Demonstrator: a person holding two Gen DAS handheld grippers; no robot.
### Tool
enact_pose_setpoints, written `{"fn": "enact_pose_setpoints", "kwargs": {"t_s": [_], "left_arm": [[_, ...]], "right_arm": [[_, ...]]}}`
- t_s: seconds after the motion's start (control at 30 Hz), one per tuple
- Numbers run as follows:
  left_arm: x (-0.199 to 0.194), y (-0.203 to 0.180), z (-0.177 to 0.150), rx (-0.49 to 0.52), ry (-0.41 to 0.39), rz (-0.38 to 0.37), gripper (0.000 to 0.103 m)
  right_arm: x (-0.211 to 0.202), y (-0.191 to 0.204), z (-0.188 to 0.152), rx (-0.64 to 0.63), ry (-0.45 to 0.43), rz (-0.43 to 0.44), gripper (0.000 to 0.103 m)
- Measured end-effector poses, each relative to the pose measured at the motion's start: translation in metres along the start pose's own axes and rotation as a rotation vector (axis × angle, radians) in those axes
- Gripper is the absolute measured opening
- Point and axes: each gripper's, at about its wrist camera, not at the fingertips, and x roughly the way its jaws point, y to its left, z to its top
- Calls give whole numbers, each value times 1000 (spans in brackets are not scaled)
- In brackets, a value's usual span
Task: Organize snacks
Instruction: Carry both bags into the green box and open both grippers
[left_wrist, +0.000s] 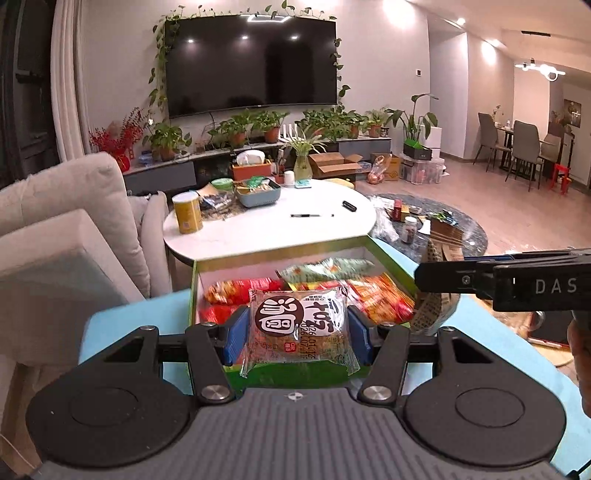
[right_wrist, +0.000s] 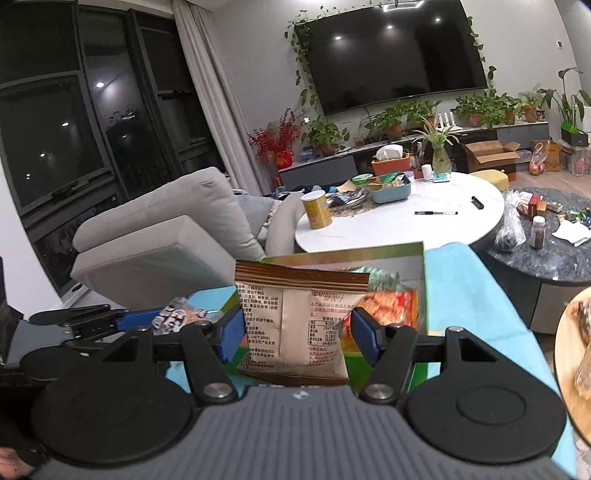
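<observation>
My left gripper (left_wrist: 297, 338) is shut on a clear-wrapped round pastry packet (left_wrist: 298, 328) with a brown and white label, held over the near edge of a green box (left_wrist: 194, 295). The box holds several red, orange and green snack packs (left_wrist: 376, 295). My right gripper (right_wrist: 297, 334) is shut on a beige snack bag (right_wrist: 295, 325) with a brown top strip, held upright in front of the same green box (right_wrist: 424, 280). The left gripper and its packet show at the left of the right wrist view (right_wrist: 177, 319). The right gripper's body shows at the right of the left wrist view (left_wrist: 517, 282).
The box sits on a light blue surface (left_wrist: 122, 321). Beyond it stands a white round table (left_wrist: 266, 229) with a yellow can (left_wrist: 187, 216), a blue basket (left_wrist: 258, 192) and a pen (left_wrist: 312, 215). A grey sofa (left_wrist: 55, 229) is left, a dark round table (left_wrist: 476, 229) right. A wooden plate (right_wrist: 576, 362) is at far right.
</observation>
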Motion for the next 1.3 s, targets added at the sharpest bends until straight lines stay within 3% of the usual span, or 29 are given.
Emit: {"fn": "enact_pose_setpoints", "kwargs": {"t_s": [0.37, 0.83, 1.3], "left_arm": [[51, 3, 31, 34, 14, 4, 53], [120, 3, 31, 26, 123, 10, 53], [153, 7, 28, 33, 168, 27, 53]], "right_arm": [[33, -28, 26, 4, 8, -76, 53], [88, -48, 32, -24, 124, -113, 53], [115, -60, 35, 43, 138, -134, 53]]}}
